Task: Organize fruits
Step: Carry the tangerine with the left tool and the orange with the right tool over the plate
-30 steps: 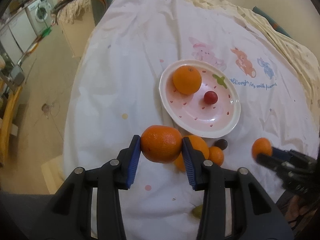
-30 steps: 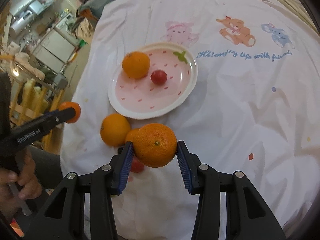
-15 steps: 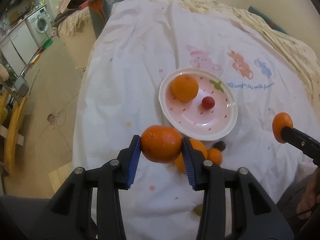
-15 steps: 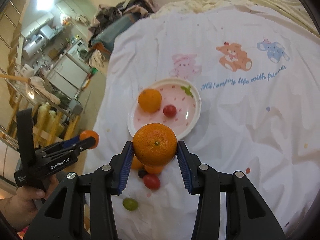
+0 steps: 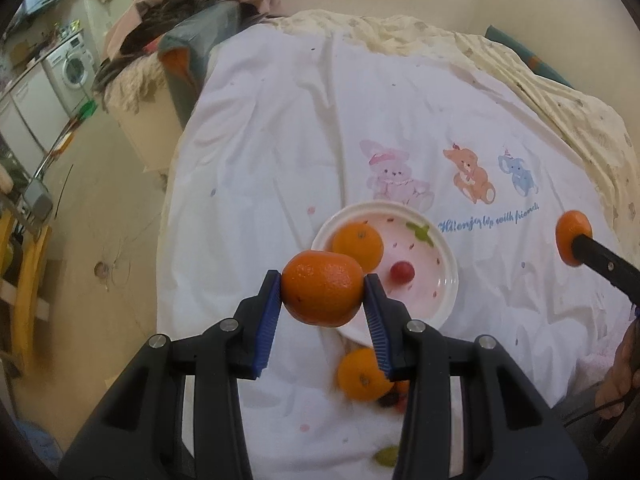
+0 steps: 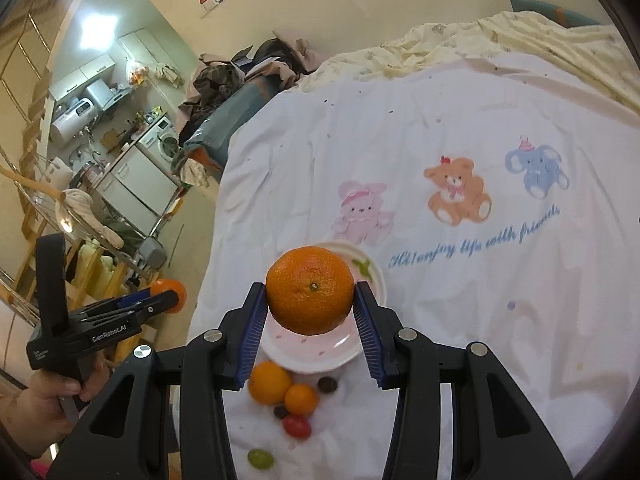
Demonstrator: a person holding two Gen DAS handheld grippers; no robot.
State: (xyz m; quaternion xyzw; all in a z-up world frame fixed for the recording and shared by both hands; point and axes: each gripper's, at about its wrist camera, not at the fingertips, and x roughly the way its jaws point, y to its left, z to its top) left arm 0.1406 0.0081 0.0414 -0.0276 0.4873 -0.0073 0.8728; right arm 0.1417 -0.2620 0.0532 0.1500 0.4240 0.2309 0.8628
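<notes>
My left gripper [image 5: 323, 294] is shut on an orange [image 5: 322, 288] and holds it in the air above the near left rim of the pink-and-white plate [image 5: 442, 300]. The plate holds an orange [image 5: 358, 242] and a red cherry tomato [image 5: 401, 271]. My right gripper [image 6: 310, 304] is shut on another orange [image 6: 310, 290], held high over the plate [image 6: 320, 356]. On the cloth near the plate lie an orange [image 6: 269, 383], a small orange [image 6: 301, 399], dark grapes [image 6: 327, 385], a red tomato [image 6: 297, 427] and a green grape [image 6: 261, 458].
The white cloth with cartoon animals [image 6: 456, 196] covers the table; its left edge drops to the floor [image 5: 100, 208]. A cream blanket [image 5: 540, 92] lies at the back right. Clothes on a chair [image 5: 188, 44] stand at the far left corner.
Both grippers have risen and pulled back from the table, each still holding its orange. The plate and loose fruit now look smaller and lower in both views.
</notes>
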